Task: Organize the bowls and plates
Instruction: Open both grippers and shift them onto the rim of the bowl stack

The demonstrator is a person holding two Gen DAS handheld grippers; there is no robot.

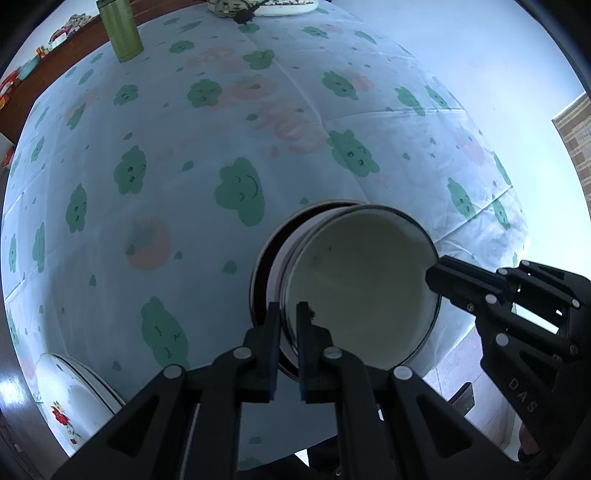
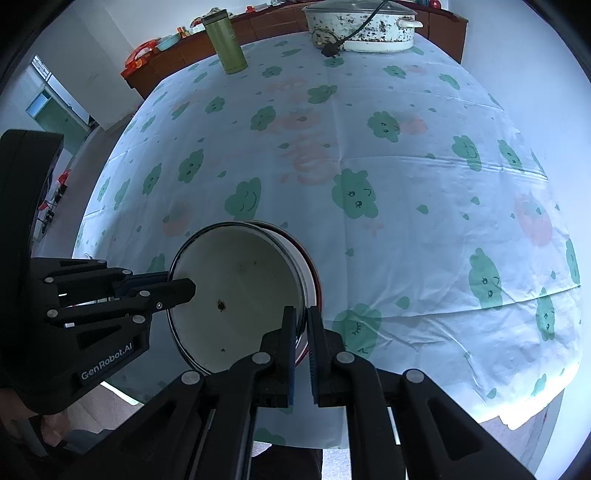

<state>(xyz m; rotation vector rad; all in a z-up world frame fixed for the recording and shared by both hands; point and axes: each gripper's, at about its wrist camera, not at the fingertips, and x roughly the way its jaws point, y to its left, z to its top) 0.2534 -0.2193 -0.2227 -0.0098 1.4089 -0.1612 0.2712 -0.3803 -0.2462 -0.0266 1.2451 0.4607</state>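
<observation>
Enamel bowl (image 1: 365, 284): white inside, dark rim, held between both grippers above the near edge of the table; it looks nested in or stacked over a second bowl (image 1: 269, 266) with a dark red band, though I cannot tell whether the two touch.
Left gripper (image 1: 287, 314): pinching the rim on its side, one finger inside the wall, one outside.
Right gripper (image 2: 301, 321): pinching the opposite rim the same way, pointing steeply down.
Tablecloth (image 2: 406, 206): pale blue with green clouds, spread out ahead of both grippers.
Floral plate (image 1: 70, 398): low and to the left of the left gripper, well apart from the bowl.
Far end: green flask (image 2: 226, 42) and a lidded speckled pot (image 2: 364, 27), well ahead of the grippers.
Step in hand: most likely a two-handed carry or seating of the bowl on its stack.
Next move: probably lower it level, both grips kept even so the rim does not twist, then loosen both together.
</observation>
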